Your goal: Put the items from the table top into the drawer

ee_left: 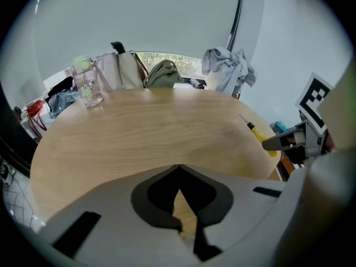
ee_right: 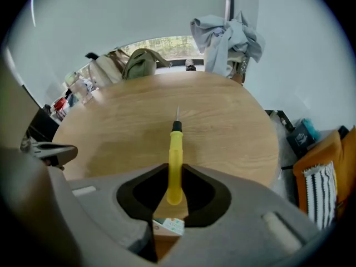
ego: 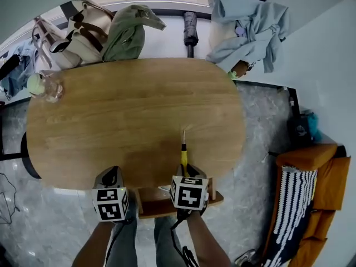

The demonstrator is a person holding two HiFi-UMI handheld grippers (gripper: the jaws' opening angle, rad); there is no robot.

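A yellow-handled screwdriver [ego: 183,149] [ee_right: 175,160] points away from me over the near edge of the oval wooden table [ego: 133,110]. My right gripper [ego: 185,172] [ee_right: 174,191] is shut on its handle. Below that edge a wooden drawer [ego: 158,206] stands pulled out, and a small white box [ee_right: 167,226] lies in it. My left gripper [ego: 111,178] [ee_left: 178,167] hovers at the table's near edge, left of the drawer, shut with nothing in it. The left gripper view shows the screwdriver [ee_left: 258,132] and the right gripper [ee_left: 285,141] at its right.
A clear bottle with a green cap [ego: 44,86] [ee_left: 86,83] stands at the table's far left. Behind the table lie a beige bag [ego: 78,35], a green bag [ego: 128,32], a dark umbrella [ego: 190,31] and light blue clothes [ego: 247,26]. An orange seat [ego: 320,204] is at the right.
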